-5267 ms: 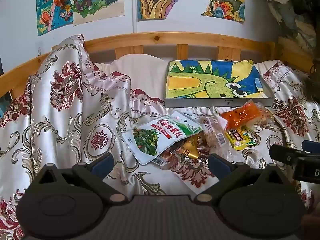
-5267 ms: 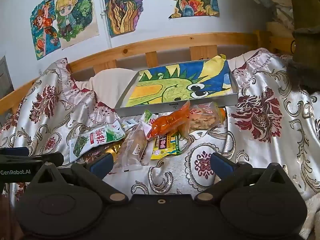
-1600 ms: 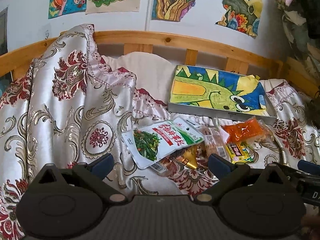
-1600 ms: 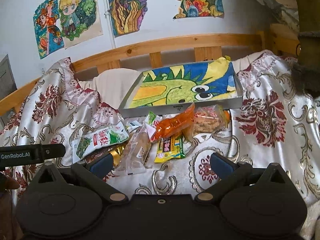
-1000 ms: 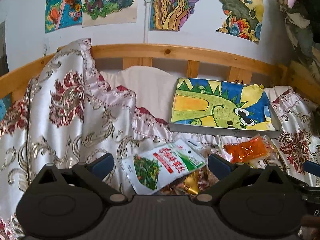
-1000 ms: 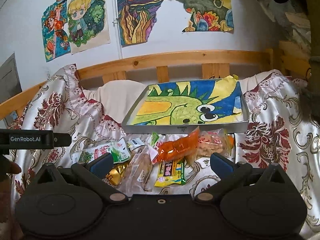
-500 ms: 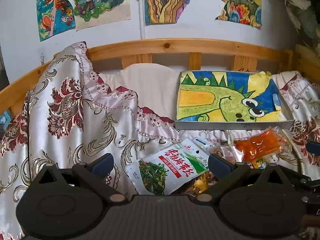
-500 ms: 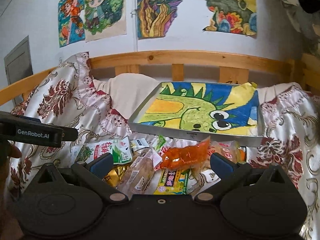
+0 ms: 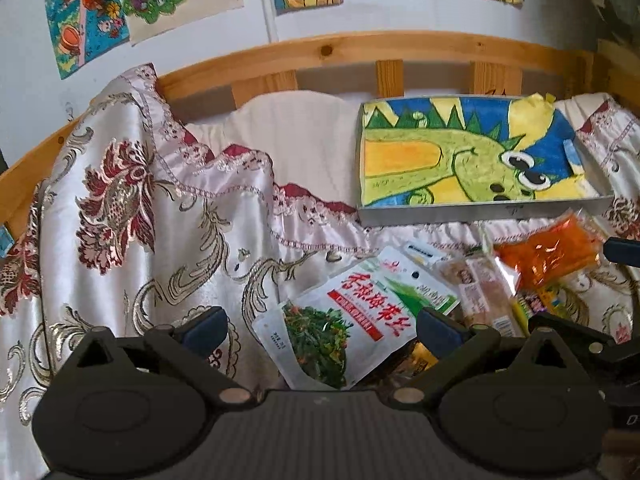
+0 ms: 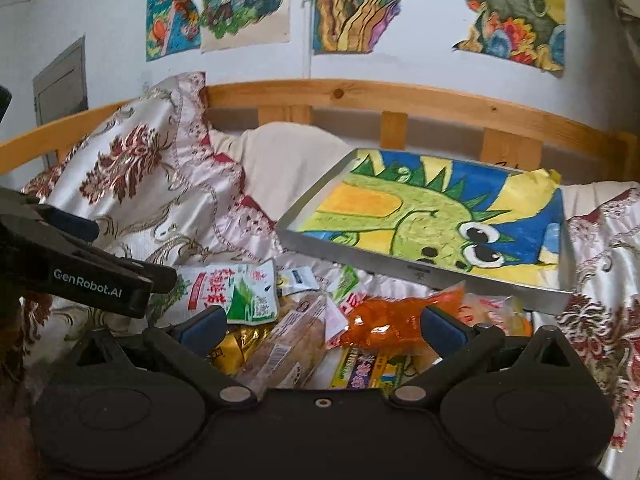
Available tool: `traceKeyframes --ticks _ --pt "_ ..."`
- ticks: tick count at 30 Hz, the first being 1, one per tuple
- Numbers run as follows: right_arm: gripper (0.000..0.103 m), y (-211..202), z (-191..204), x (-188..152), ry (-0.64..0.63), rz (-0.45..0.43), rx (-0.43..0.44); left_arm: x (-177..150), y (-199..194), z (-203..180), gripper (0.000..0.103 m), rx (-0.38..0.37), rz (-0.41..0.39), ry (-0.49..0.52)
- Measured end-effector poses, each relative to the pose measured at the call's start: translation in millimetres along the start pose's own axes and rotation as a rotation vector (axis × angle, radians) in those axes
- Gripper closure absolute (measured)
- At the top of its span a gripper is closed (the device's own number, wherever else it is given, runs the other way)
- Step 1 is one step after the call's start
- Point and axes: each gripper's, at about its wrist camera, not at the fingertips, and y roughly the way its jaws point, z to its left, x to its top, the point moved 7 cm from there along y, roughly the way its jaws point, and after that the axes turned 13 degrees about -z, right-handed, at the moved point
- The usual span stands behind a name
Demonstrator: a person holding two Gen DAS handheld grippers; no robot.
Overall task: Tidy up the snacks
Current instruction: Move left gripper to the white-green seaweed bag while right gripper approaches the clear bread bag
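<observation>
A pile of snack packets lies on the satin bedspread in front of a metal tray (image 9: 484, 211) lined with a dinosaur drawing. A white-and-green vegetable packet (image 9: 352, 320) lies just ahead of my open left gripper (image 9: 322, 326), between its fingers. An orange packet (image 10: 392, 320), a clear bread packet (image 10: 288, 344) and a yellow-green packet (image 10: 360, 370) lie between the fingers of my open right gripper (image 10: 322, 326). The tray also shows in the right wrist view (image 10: 420, 270). Both grippers are empty. The left gripper's body (image 10: 80, 276) shows at the left of the right wrist view.
A wooden bed rail (image 9: 360, 52) runs behind the tray. The satin cover (image 9: 120, 208) bunches high at the left. A white pillow (image 9: 296, 140) lies behind the snacks. Drawings hang on the wall (image 10: 360, 4).
Both grippers have moved forward and down toward the snack pile. The packets now sit between the fingers. Neither has closed.
</observation>
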Motion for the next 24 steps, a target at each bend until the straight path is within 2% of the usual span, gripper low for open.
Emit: traceKeyframes --ticks 5,9,15,20,24 --pt "0.001 12 -1 -11 0.043 0.046 0.033 -8 14 4 0.001 -0.033 0.029 0.027" --pt "0.001 22 2 -25 0.105 0.092 0.042 -13 21 4 0.001 -0.112 0.059 0.121" --pt "0.001 46 18 -37 0.098 0.126 0.052 -18 36 5 0.001 -0.189 0.070 0.252" --pt "0.003 59 15 -48 0.141 0.163 0.086 -15 56 7 0.001 -0.243 0.117 0.241" --pt "0.012 60 10 -47 0.145 0.146 0.127 -15 68 3 0.000 -0.300 0.174 0.222"
